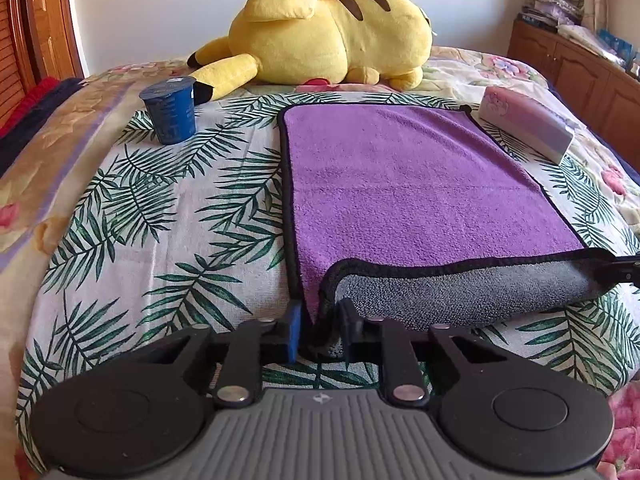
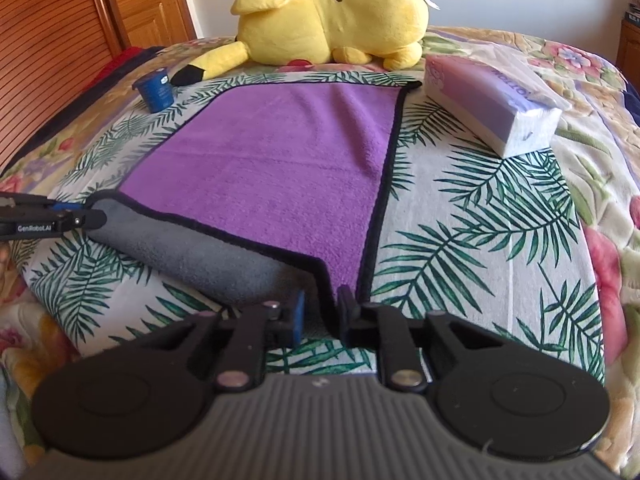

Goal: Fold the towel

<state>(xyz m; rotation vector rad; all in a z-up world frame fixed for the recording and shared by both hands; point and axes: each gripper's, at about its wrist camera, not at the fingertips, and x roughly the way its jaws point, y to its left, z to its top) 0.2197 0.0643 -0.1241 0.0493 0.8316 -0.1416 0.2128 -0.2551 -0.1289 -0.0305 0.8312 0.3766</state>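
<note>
A purple towel [image 1: 404, 184] with black trim and a grey underside lies flat on the palm-leaf cloth; it also shows in the right wrist view [image 2: 272, 168]. Its near edge is lifted and rolled over, showing a grey band [image 1: 460, 288]. My left gripper [image 1: 320, 330] is shut on the towel's near left corner. My right gripper [image 2: 322, 314] is shut on the near right corner. The right gripper's tip shows at the right edge of the left wrist view [image 1: 620, 268], and the left gripper shows at the left of the right wrist view [image 2: 52, 220].
A blue cup [image 1: 172, 110] stands left of the towel's far end. A tissue pack [image 1: 532, 124] lies at the far right corner. A yellow plush toy [image 1: 332, 28] lies behind. A wooden cabinet [image 1: 580, 68] stands to the right of the bed.
</note>
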